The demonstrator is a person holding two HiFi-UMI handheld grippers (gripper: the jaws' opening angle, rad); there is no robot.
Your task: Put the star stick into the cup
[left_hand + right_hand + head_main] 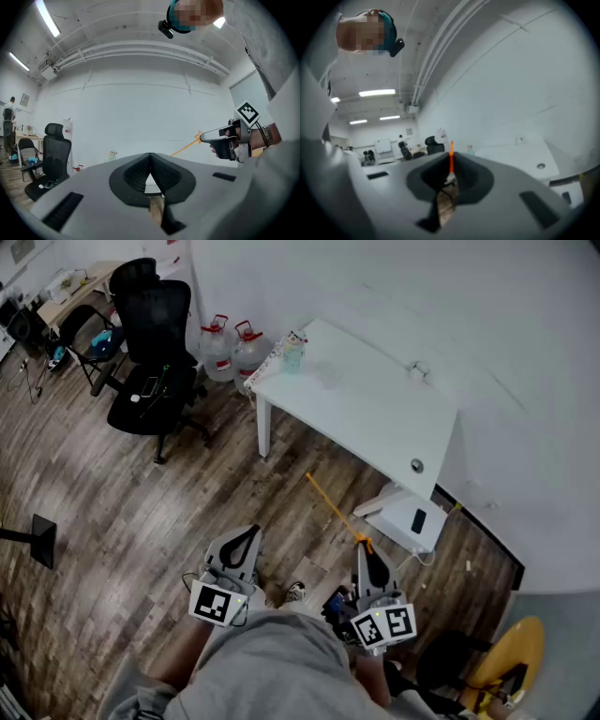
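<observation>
Right gripper (364, 554) is clamped on the star stick (330, 505). The stick pokes forward out of the jaws over the wood floor, well apart from the cup (293, 353) on the far corner of the white table (375, 418). Left gripper (251, 532) has its jaws together with nothing in them. In the right gripper view the stick (451, 157) shows only as a short orange line, with no star visible. The left gripper view shows the star end right at the right gripper's jaw tips. The cup is small and blurry.

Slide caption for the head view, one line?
Right gripper holds the orange star stick, pointed toward the white table where the cup stands; left gripper shut and empty.
</observation>
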